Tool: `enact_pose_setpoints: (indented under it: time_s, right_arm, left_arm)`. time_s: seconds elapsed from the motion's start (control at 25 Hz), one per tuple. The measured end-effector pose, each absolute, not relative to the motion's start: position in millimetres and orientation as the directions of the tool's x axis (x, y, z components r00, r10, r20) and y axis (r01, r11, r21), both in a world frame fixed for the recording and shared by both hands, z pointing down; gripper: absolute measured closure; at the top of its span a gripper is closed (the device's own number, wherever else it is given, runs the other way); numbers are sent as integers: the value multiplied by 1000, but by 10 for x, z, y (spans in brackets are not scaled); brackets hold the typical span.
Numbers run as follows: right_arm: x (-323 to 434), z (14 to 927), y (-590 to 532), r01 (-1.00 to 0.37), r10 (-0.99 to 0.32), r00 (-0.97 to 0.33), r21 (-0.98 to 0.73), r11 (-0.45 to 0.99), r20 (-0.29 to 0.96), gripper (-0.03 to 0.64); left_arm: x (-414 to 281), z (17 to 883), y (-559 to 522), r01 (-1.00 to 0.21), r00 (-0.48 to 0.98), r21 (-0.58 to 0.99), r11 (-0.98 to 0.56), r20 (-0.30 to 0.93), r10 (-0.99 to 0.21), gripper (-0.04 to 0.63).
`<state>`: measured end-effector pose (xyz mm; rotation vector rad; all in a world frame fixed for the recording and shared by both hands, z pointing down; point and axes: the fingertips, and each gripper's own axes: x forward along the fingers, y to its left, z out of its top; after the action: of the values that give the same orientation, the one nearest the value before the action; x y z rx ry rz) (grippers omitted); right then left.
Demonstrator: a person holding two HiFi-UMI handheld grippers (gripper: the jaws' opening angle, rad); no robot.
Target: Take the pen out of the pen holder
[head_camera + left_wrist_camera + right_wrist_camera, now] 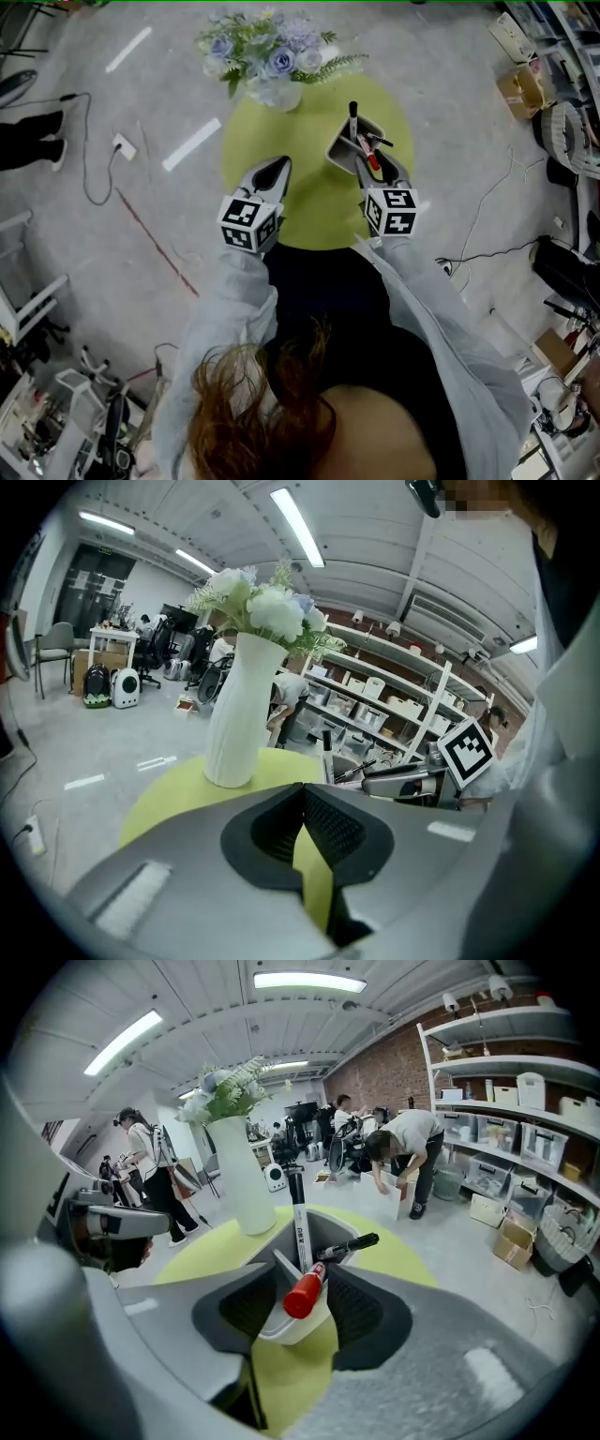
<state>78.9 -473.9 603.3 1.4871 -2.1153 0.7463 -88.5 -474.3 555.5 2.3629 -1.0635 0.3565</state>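
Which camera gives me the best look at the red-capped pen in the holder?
Right gripper view: the red-capped pen is close up, between the jaws of the right gripper. Head view shows it small; left gripper view shows only the distant holder.

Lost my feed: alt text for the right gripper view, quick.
The right gripper has its fingers apart around a red-capped pen leaning out of the near corner of a grey holder on a green table. Two black pens, one upright and one slanted, are also in the holder; a white vase of flowers stands behind.
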Motion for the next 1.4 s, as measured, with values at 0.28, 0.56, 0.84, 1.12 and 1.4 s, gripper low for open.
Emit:
enact_pose_setpoints:
  time_s: [0.28, 0.56, 0.84, 1.12, 1.4]
  right_arm:
    - [868, 6072, -4776, -967, -716, -247, -114, 229, 653, 549]
    - [875, 6060, -4787, -969, -715, -234, -96, 228, 659, 545]
    - [871, 5979, -4742, -971, -736, -221, -73, 229, 640, 546]
    - [903, 5891, -4664, -971, -755, -219, -61, 232, 618, 548]
    - [936, 5802, -4538, -966, -766, -236, -57, 254, 598, 548]
  left_arm:
    - [-971, 5582, -4728, -765, 644, 370, -527, 424, -636, 583]
    - [-993, 5633, -4656, -768, 640, 355, -533, 436, -633, 583]
    - [-974, 5596, -4611, -764, 645, 327, -556, 432, -631, 583]
    - [-930, 5557, -4483, -766, 642, 321, -557, 428, -636, 583]
    - [-906, 5513, -4302, -773, 633, 313, -551, 421, -649, 583]
